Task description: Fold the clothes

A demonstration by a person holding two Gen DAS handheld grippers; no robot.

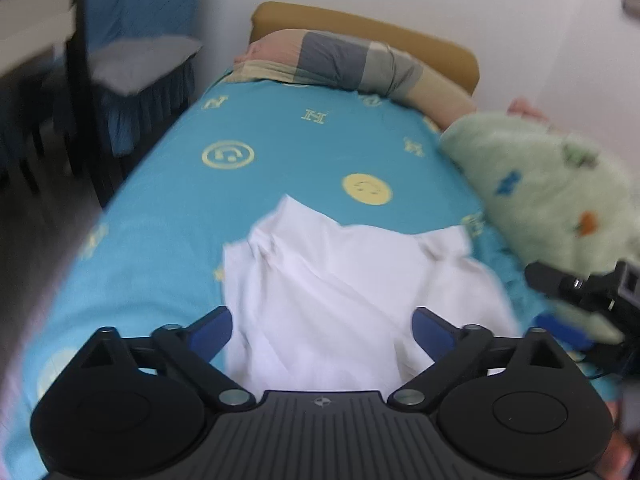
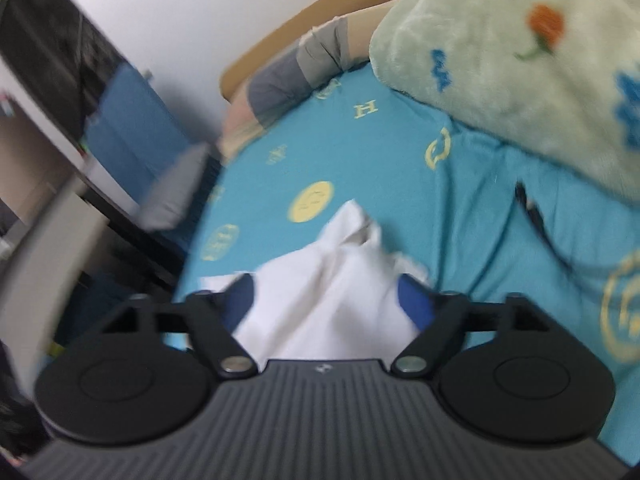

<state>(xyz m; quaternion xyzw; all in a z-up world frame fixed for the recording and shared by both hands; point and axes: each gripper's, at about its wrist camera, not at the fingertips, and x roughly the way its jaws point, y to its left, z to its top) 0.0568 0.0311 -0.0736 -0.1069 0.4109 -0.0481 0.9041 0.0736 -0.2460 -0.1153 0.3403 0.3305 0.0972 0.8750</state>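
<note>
A white garment (image 1: 320, 280) lies rumpled on the blue bed sheet (image 1: 280, 136). My left gripper (image 1: 322, 330) hangs open over its near part, blue fingertips (image 1: 212, 332) spread wide with cloth showing between them. In the right wrist view the same white garment (image 2: 332, 280) bunches up between the open fingers of my right gripper (image 2: 327, 300), its fingertips (image 2: 416, 304) at either side of the cloth. Whether the cloth touches the pads is unclear. The right gripper (image 1: 592, 292) also shows as a black shape at the right edge of the left wrist view.
A pale green blanket (image 1: 548, 192) with small prints is heaped along the bed's right side. A patchwork pillow (image 1: 352, 64) lies against the tan headboard (image 1: 400, 36). A dark chair (image 1: 132, 76) with a grey cushion stands left of the bed. A black cable (image 2: 532, 212) rests on the sheet.
</note>
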